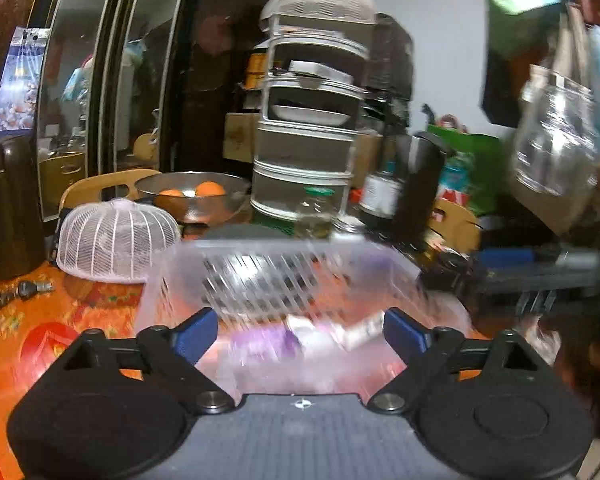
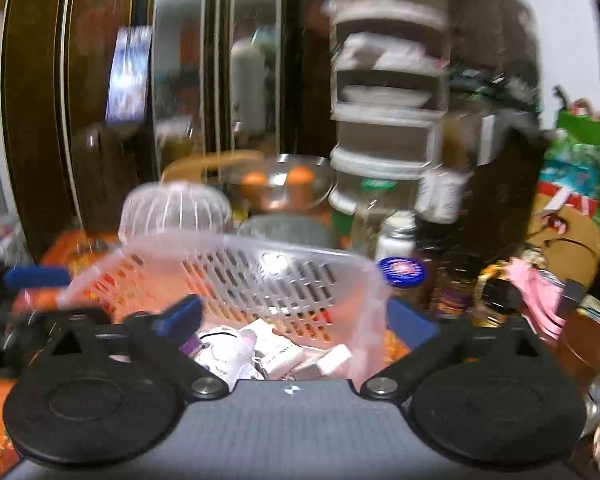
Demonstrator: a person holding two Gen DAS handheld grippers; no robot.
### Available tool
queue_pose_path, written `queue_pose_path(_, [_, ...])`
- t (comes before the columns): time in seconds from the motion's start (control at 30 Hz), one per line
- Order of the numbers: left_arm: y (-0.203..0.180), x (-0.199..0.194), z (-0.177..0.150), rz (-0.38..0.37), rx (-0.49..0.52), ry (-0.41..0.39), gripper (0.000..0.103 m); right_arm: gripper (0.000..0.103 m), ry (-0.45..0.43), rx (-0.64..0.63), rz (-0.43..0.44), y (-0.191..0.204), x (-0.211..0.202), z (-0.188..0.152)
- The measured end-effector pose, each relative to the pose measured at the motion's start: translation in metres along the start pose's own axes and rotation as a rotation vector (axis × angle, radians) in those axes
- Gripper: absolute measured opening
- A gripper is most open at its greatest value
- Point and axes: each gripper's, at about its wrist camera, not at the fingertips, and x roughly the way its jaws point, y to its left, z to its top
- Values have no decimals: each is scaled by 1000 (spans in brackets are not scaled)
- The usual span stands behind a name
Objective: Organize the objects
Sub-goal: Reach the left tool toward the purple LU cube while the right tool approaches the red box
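Note:
A clear slotted plastic basket (image 1: 284, 276) sits on the orange tablecloth right in front of both grippers; it also shows in the right wrist view (image 2: 260, 276). Inside lie small white boxes (image 2: 284, 354), a purple-and-white item (image 1: 276, 340) and a white soft item (image 2: 230, 346). My left gripper (image 1: 300, 330) is open and empty, its blue-padded fingers spread over the basket's near side. My right gripper (image 2: 296, 320) is open and empty, its fingers straddling the basket's near right part. Both views are motion-blurred.
A white mesh food cover (image 1: 116, 240) stands left of the basket. Behind are a metal bowl with oranges (image 1: 192, 196), a tall tiered rack (image 1: 312, 120), bottles and jars (image 2: 400, 270). Keys (image 1: 20, 292) lie at the left. Clutter crowds the right side.

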Motion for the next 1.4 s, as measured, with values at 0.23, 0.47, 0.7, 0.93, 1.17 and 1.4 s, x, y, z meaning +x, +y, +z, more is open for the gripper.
queue_pose_path(0.23, [-10,42,-59,20,21,165,89,103,7,151,30,-16,-48,-81])
queue_pose_path(0.47, [-15,74,-74,46,19,228,70,103,60,236,37,-20,-50,-131])
queue_pose_path(0.7, [-8,64,-79,58,11,242,45,103,79,164,103,-1,-37,-138])
queue_pose_path(0.93, [9,34,-90,85,42,238,45,103,108,49,113,26,-17,-137])
queue_pose_path(1.17, [24,16,-97,113,5,201,74,98,158,11,47,43,12,-128])
queue_pose_path(1.4, [26,18,-100,115,18,196,77,90,226,-8,14,50,30,-125])
